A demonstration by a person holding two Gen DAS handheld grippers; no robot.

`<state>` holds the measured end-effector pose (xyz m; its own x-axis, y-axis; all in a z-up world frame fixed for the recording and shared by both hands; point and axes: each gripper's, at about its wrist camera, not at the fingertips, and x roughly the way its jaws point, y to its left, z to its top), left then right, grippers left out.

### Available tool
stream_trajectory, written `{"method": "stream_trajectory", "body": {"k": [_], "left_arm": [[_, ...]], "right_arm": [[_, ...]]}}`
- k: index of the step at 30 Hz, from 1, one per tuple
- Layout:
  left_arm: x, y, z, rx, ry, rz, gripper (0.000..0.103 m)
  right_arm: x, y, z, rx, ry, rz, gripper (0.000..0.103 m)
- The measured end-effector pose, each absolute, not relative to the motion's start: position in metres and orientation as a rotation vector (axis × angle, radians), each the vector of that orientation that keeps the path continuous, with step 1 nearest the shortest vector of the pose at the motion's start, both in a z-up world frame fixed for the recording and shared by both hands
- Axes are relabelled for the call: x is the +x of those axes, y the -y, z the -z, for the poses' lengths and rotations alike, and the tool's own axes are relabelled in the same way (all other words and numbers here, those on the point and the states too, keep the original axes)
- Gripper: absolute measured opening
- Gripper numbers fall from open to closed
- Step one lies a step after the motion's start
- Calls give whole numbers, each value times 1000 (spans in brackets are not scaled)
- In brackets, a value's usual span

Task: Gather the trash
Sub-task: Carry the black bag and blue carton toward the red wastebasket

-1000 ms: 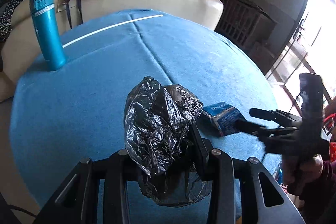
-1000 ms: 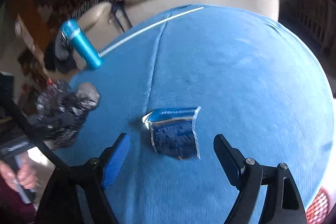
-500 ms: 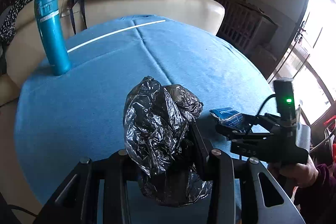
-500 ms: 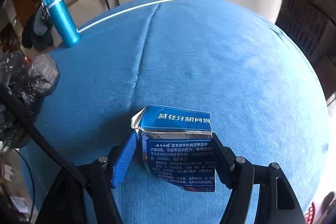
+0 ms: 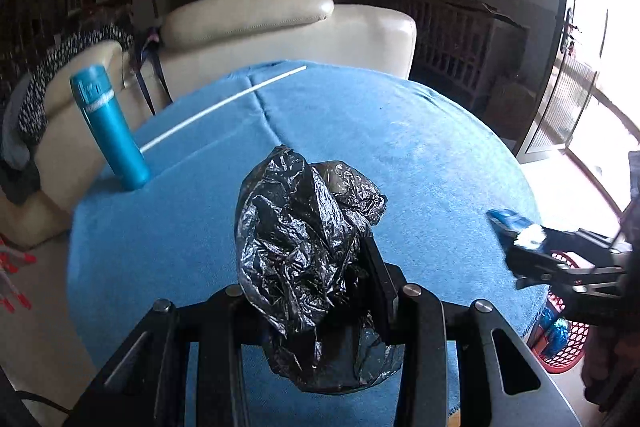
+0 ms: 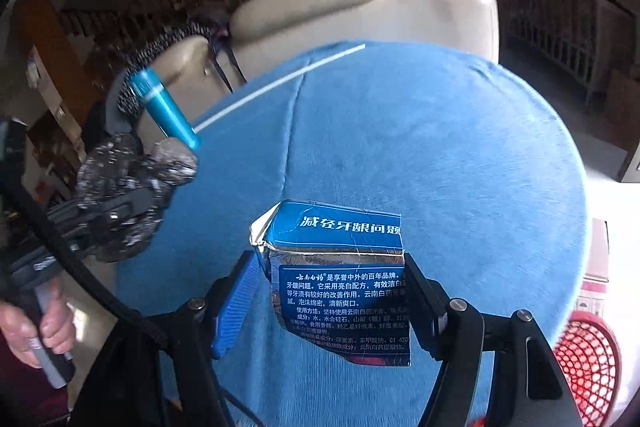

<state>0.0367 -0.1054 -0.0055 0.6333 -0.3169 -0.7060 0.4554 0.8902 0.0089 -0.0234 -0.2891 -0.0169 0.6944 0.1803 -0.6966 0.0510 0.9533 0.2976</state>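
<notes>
- Left tool [image 5: 316,263] is clamped tight on a crumpled black plastic bag [image 5: 304,247], which bulges out above and below the jaws and hangs clear of the table.
- Right tool [image 6: 332,291] is closed on a torn blue carton [image 6: 340,279] with Chinese print; its jaws have just been closing, the blue pad on the left side and the black one on the right now pressing the carton's sides. The carton looks lifted off the cloth.
- From the left wrist view, the right tool shows at about 3 o'clock with the blue carton poking out of its tip. From the right wrist view, the left tool and its bag sit at about 9 o'clock, with a hand [image 6: 36,327] gripping the handle down at 8.
- Under both is a round table with a blue cloth [image 5: 400,155], a white stripe running toward 11 o'clock.
- Teal flask [image 5: 108,127] stands upright near the table's edge at 10 o'clock, well apart from both tools.
- Red mesh basket [image 6: 584,367] sits low off the table's edge at 4 o'clock in the right view, something blue inside it in the left view.
- Cream leather sofa [image 5: 280,23] is behind the table at 12.
</notes>
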Motion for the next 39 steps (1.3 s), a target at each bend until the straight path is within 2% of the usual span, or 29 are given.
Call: {"method": "stream_trajectory", "body": {"k": [16,39], "left_arm": [[-27,170,-28,340,-635,479,40],[-65,236,-24,483,-606,562,40]], "right_arm": [[-127,321,-33,309,-616,-18,72],[-199,370,-33,369,-542,96,72]]}}
